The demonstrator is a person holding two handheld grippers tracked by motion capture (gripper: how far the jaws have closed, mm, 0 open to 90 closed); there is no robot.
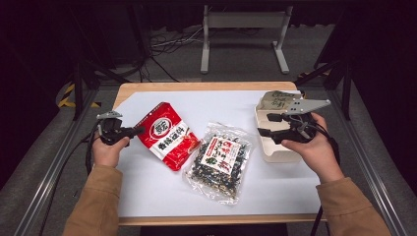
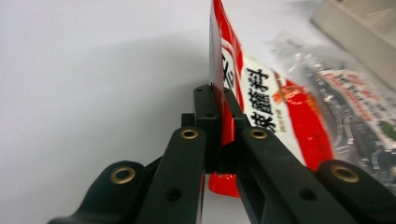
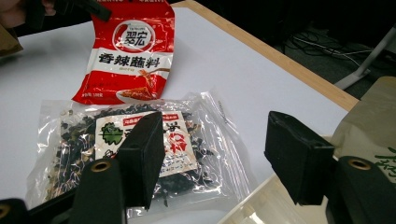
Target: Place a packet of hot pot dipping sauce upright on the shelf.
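A clear bag of dark dried food [image 1: 220,161] lies untouched near the surface's front edge. Toward the left edge, the left gripper [image 1: 138,131] has clamped the red packet's [image 1: 167,135] corner. The right gripper [image 1: 264,124] hangs wide open and empty over a beige tray [image 1: 273,152] at the right edge, so the packing looks barely begun.

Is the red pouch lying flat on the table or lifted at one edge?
Lifted at one edge: the left gripper is shut on the red pouch, and that edge stands upright in its view.

This looks like a lab: a wooden table with a white sheet [image 1: 147,191], grey metal rails [image 1: 54,162], loose black cables [image 1: 169,42] and dark curtains.
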